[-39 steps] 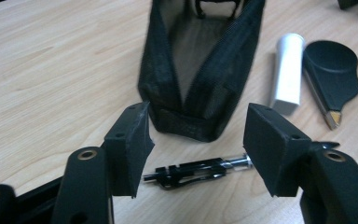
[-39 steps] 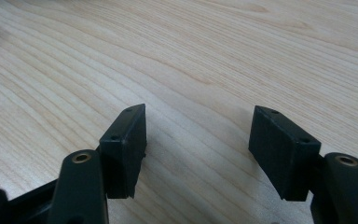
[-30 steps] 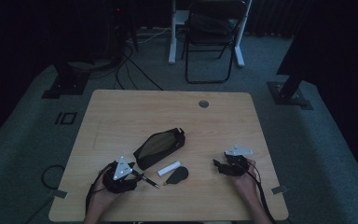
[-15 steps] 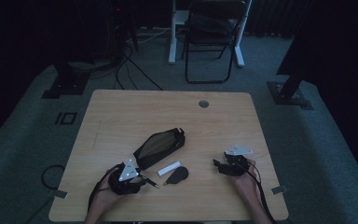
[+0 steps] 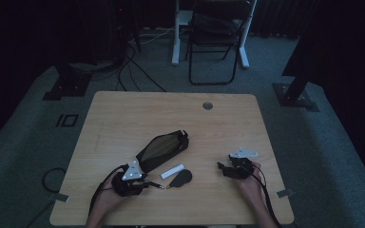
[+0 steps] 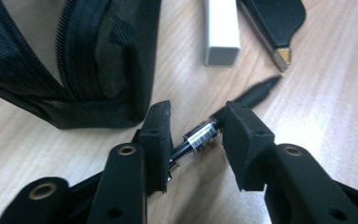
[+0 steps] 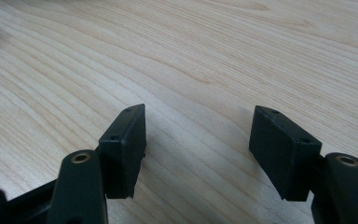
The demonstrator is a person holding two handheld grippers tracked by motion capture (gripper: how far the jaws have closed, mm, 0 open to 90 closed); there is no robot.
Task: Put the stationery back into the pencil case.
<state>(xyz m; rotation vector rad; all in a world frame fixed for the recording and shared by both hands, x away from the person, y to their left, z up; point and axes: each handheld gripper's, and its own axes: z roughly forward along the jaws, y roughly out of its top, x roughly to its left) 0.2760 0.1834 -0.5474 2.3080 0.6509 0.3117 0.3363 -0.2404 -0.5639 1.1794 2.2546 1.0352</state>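
A black pen [image 6: 200, 136] with a barcode label lies slantwise on the wooden table [image 5: 171, 114]. It runs between the jaws of my left gripper [image 6: 196, 116]. Those jaws have just been closing around it, and a gap still shows beside the right pad. In the high view the left gripper [image 5: 145, 183] sits at the front left, just below an unzipped black mesh pouch [image 5: 164, 147]. My right gripper [image 5: 221, 168] rests low at the front right. Its jaws [image 7: 198, 135] stand open over bare wood with nothing between them.
A white block [image 5: 172, 171] and a flat black piece with a gold tip [image 5: 183, 178] lie just right of the pen. The pouch [image 6: 107, 60] lies close beyond my left jaws. A cable hole [image 5: 207, 105] is at the table's far side. A folding chair [image 5: 216, 38] stands beyond.
My left gripper has edged slightly right toward the pen. The right gripper and the items on the table have not moved.
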